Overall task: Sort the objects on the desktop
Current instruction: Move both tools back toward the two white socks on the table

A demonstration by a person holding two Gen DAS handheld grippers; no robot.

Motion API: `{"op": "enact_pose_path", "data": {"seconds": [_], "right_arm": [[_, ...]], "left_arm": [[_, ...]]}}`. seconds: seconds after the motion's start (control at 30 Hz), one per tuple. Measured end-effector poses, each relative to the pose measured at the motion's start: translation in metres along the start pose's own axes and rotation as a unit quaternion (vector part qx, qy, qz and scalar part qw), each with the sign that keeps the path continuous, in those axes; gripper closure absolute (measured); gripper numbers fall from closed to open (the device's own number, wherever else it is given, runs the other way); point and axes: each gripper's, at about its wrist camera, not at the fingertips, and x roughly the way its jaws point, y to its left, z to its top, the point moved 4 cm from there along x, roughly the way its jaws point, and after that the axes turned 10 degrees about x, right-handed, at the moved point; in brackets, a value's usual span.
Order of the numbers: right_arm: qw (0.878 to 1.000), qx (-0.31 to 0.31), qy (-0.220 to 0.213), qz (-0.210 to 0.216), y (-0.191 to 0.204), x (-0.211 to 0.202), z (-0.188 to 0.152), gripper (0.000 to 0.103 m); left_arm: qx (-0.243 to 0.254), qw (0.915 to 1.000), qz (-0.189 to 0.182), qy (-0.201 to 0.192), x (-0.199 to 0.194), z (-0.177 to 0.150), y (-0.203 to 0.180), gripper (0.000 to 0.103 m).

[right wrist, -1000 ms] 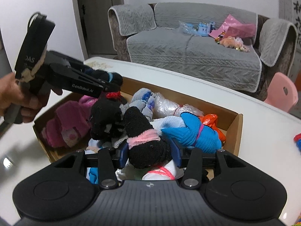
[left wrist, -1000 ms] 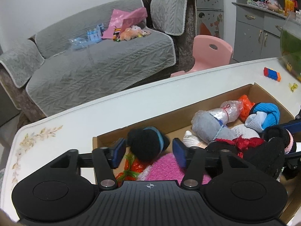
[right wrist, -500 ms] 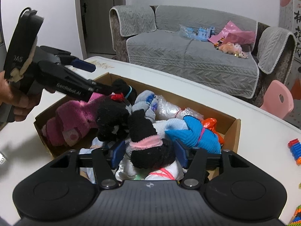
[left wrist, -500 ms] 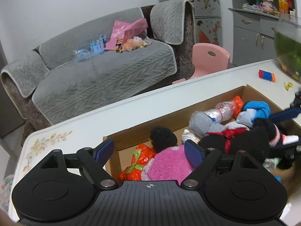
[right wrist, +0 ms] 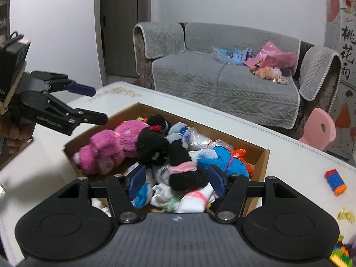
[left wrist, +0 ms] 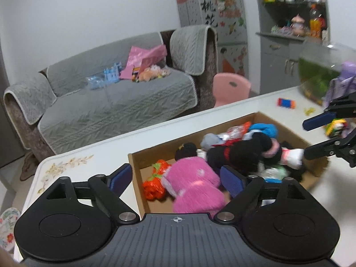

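Note:
An open cardboard box [left wrist: 134, 162] [right wrist: 264, 162] on the white table holds a heap of rolled socks. My left gripper [left wrist: 175, 180] [right wrist: 98, 104] hovers above the box's near left end, its jaws opening wide; a pink fuzzy sock [left wrist: 193, 184] [right wrist: 111, 142] lies below, untouched. My right gripper [right wrist: 177, 179] [left wrist: 309, 138] is over the other end, its jaws also opening. A black sock with a pink cuff [right wrist: 184, 173] [left wrist: 255, 149] rests on the heap between its pads, which stand just off it. A blue sock [right wrist: 224, 162] and an orange bag [left wrist: 153, 184] also lie inside.
Toy bricks [right wrist: 334, 181] [left wrist: 286, 102], a yellow clip [right wrist: 346, 215] and more bricks [right wrist: 340, 253] lie on the table right of the box. A glass tank [left wrist: 318, 75] stands at the far right corner. A pink chair [left wrist: 231, 86] and a grey sofa [right wrist: 222, 82] are beyond the table.
My left gripper let go of a black sock ball, spread wide and drew back up and away. My right gripper loosened off the pink-cuffed black sock and pulled back a little.

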Motion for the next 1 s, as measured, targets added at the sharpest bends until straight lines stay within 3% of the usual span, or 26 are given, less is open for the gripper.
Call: {"op": "enact_pose_path", "data": {"seconds": [0.23, 0.47, 0.6, 1.0], "right_arm": [[0.999, 0.012, -0.017, 0.034, 0.026, -0.032, -0.038, 0.040], [0.998, 0.061, 0.007, 0.030, 0.046, -0.003, -0.081, 0.035], [0.998, 0.066, 0.011, 0.010, 0.054, 0.016, -0.095, 0.034], [0.997, 0.081, 0.005, -0.005, 0.042, 0.015, -0.111, 0.029]], "left_arm": [[-0.029, 0.9987, -0.038, -0.016, -0.049, -0.040, -0.037, 0.008], [-0.097, 0.9911, -0.082, 0.037, -0.030, -0.078, -0.071, 0.008], [-0.143, 0.9849, -0.083, 0.053, -0.011, -0.081, -0.075, 0.008], [-0.179, 0.9804, -0.029, 0.076, 0.025, -0.087, -0.078, 0.006]]}}
